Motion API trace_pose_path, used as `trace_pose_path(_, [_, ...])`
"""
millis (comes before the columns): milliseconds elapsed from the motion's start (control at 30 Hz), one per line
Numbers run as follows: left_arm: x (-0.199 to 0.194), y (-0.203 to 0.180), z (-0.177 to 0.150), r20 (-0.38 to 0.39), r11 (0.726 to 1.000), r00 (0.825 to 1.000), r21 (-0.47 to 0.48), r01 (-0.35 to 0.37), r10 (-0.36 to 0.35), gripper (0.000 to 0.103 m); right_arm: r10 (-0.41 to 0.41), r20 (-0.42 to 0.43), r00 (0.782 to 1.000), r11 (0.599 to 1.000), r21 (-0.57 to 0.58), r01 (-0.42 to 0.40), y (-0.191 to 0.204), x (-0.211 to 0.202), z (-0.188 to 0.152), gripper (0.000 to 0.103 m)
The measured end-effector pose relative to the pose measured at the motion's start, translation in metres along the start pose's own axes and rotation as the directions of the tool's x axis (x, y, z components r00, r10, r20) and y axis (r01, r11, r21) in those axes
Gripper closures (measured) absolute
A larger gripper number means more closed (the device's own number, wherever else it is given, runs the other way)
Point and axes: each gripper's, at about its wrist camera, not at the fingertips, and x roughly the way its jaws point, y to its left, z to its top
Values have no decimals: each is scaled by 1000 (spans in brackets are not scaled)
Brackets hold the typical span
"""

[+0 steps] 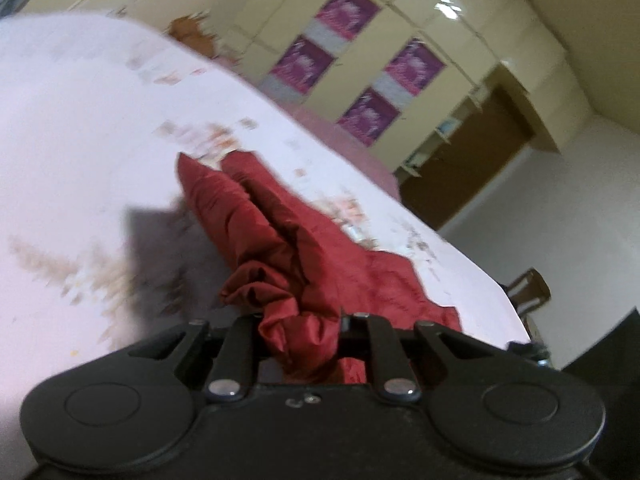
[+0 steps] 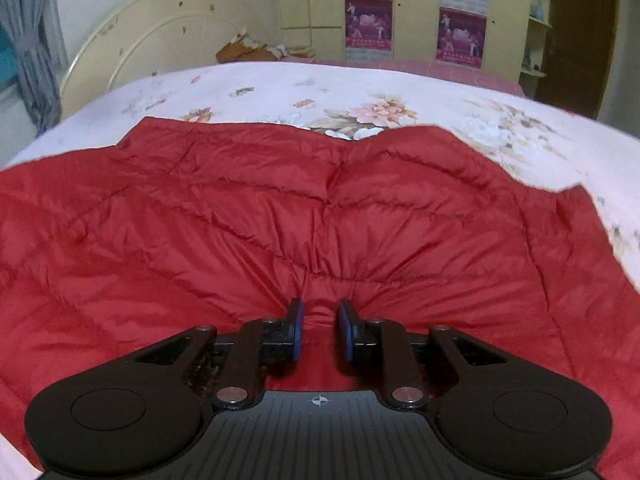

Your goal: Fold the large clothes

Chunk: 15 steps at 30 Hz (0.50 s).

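Garment: red quilted puffer jacket (image 2: pixel 280 208), spread across the near half of the bed, its far edge lying on the floral print.
Garment, left wrist view: a bunched length of the same jacket (image 1: pixel 280 232) runs from the bed up into the gripper, gathered in folds and lifted off the sheet; the rest trails flat to the right.
Left gripper (image 1: pixel 302 336): jaws drawn narrow and clamped on the bunched red fabric, which fills the gap between them and hides the pads. View blurred and tilted.
Right gripper (image 2: pixel 318 328): jaws narrow, blue pads (image 2: pixel 297 326) visible, set down into the jacket near its close edge. A ridge of red fabric stands between the pads and creases fan out from that spot. The pads look to be pinching it.
Bed surface: white sheet with a pink and tan floral print (image 2: pixel 360 116); a shadow falls on it left of the lifted fabric in the left wrist view.
Headboard: cream, curved, scuffed (image 2: pixel 160 44), far left.
Curtain: grey, tied back (image 2: pixel 32 48), far left edge.
Wardrobe: cream doors with purple posters (image 2: pixel 368 28), behind the bed.
Door: brown wood (image 2: pixel 580 36), far right.
Far side of bed: an orange-brown heap (image 2: pixel 240 50), too small to identify.
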Motion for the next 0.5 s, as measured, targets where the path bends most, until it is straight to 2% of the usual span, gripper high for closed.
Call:
trace_pose_path(133, [3, -42, 5, 10, 992, 999, 117, 38, -39, 88, 28, -3, 1000, 1000, 3, -28, -6, 0, 2, 83])
trace_pose_path(233, [7, -75, 3, 4, 976, 999, 213, 52, -54, 88, 48, -29, 998, 999, -11, -48, -12, -8, 14, 83])
trace_pose_path(300, [11, -92, 1, -5, 966, 998, 252, 64, -65, 88, 58, 14, 998, 998, -5, -58, -22, -32, 16, 83])
trace_pose_path(433, [20, -123, -11, -29, 941, 995, 323, 97, -93, 88, 16, 39, 999, 999, -31, -14, -49, -77, 3, 83])
trace_pose_path(500, [26, -137, -19, -50, 934, 993, 338, 119, -109, 88, -35, 49, 998, 999, -17, 36, -69, -94, -5, 82])
